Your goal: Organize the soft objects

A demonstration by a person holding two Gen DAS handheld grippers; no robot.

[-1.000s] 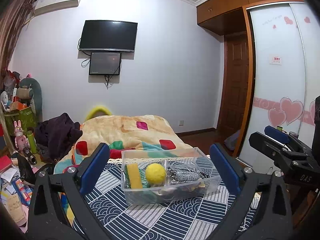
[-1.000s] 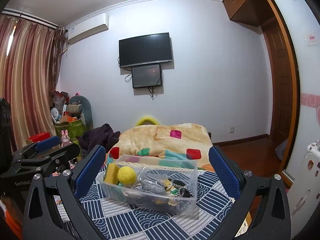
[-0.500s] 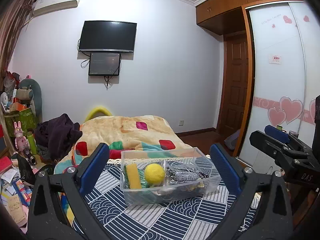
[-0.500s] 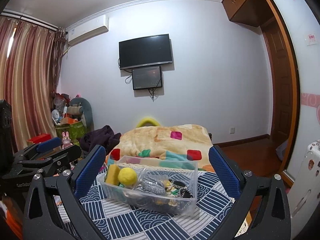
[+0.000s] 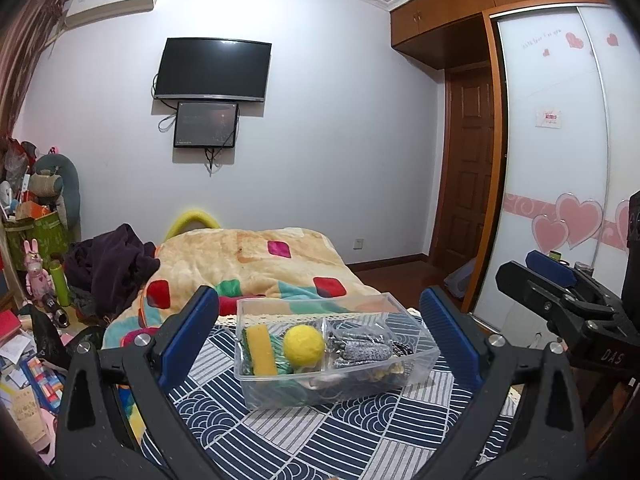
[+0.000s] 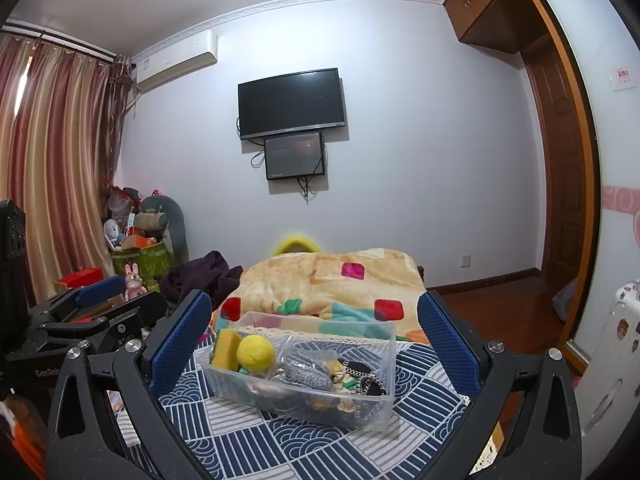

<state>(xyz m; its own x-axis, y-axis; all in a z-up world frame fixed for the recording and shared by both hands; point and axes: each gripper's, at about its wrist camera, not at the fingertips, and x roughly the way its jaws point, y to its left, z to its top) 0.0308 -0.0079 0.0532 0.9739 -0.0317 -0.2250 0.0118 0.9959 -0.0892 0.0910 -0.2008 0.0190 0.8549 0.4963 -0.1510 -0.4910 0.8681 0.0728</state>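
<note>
A clear plastic box [image 5: 416, 364] [image 6: 382, 396] stands on a blue-and-white patterned cloth [image 5: 304, 444] [image 6: 256, 440]. It holds a yellow sponge [image 5: 260, 350] [image 6: 225, 349], a yellow ball [image 5: 304, 344] [image 6: 256, 352] and a grey knitted item in a clear bag [image 5: 362, 350] [image 6: 308, 370]. My left gripper [image 5: 320, 336] is open and empty, held in front of the box. My right gripper [image 6: 314, 340] is open and empty, also in front of the box. Each gripper shows at the edge of the other's view.
A bed with a patterned orange blanket [image 5: 256, 264] [image 6: 332, 280] lies behind the cloth. A dark garment [image 5: 108, 264] lies at its left. Clutter [image 5: 32, 280] fills the left floor. A wardrobe [image 5: 560, 160] stands at the right.
Both views have barely shifted. The box and its contents stand as before, and both grippers stay open.
</note>
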